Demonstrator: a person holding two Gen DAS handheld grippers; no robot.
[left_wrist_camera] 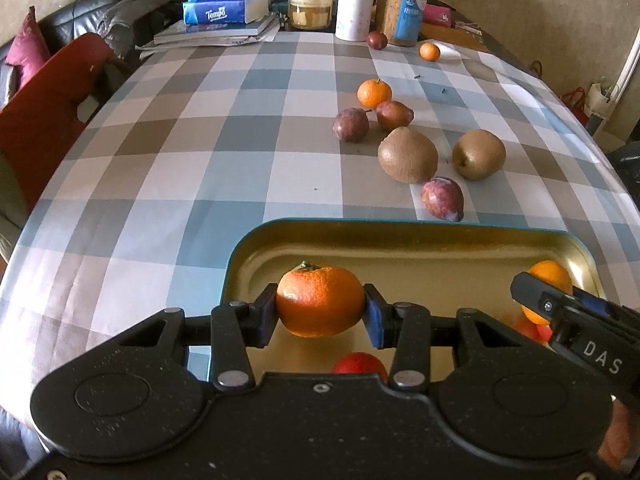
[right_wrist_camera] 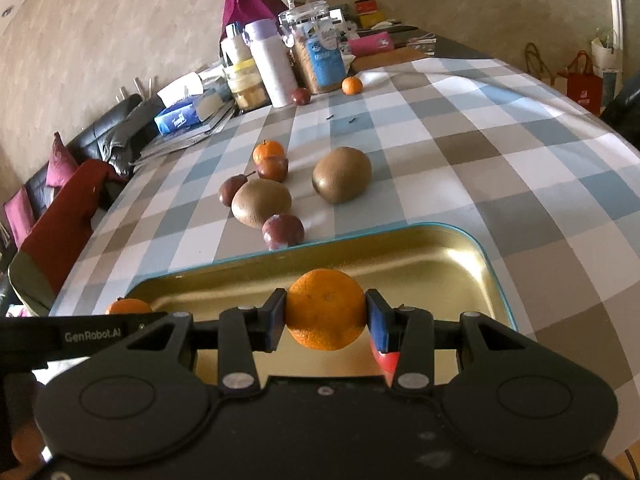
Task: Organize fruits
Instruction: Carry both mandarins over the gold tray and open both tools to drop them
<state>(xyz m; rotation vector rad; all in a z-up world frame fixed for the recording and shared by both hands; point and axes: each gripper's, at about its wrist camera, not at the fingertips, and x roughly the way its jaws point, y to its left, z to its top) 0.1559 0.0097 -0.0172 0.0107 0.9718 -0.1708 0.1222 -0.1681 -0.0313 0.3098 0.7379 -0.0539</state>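
Clearly the left tangerine sits stem-up in its gripper.

Checked tablecloth covers the table. Far edge, about 12 o'clock: white bottle, lidded jar, blue-labelled canister. At 11 o'clock, tissue pack on stacked magazines. Red chair at 9 o'clock; black sofa behind it.

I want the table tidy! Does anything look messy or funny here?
Nothing is spilled or broken. Two kiwis, some plums and mandarins lie scattered on the checked tablecloth, outside the gold tray. Two tiny dark bits lie farther back; what they are is unclear.
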